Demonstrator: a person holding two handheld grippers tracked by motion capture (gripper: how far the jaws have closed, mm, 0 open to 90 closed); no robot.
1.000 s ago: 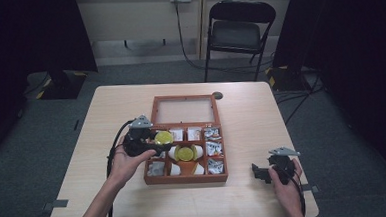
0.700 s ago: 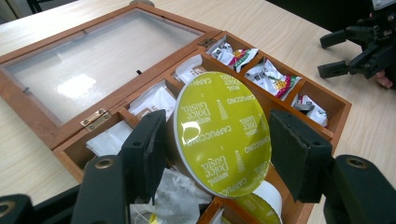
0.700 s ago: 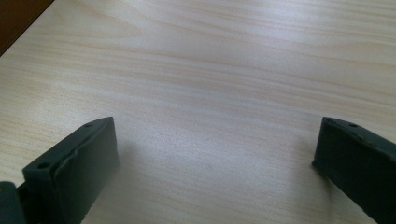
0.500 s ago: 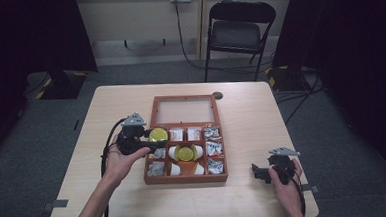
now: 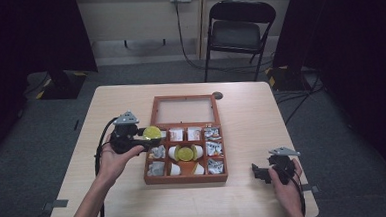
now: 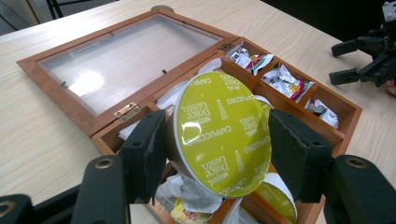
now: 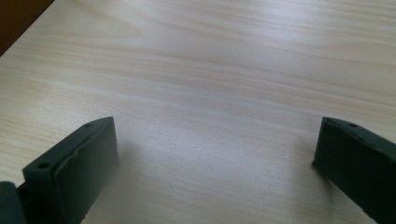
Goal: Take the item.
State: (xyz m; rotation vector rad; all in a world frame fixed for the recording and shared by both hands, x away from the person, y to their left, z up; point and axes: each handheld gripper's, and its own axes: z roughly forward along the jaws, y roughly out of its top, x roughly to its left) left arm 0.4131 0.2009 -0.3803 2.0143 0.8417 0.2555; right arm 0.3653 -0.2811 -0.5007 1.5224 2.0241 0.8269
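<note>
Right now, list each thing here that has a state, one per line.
Box: open, glass lid laid back flat on the table.
Capsule: held, lifted over the box, tilted, foil face toward the camera.
Second capsule: lying in the box's middle compartment.
Left gripper: shut on the capsule.
Right gripper: open, nothing between the jaws, low over bare table.
Chair: unfolded, empty.
</note>
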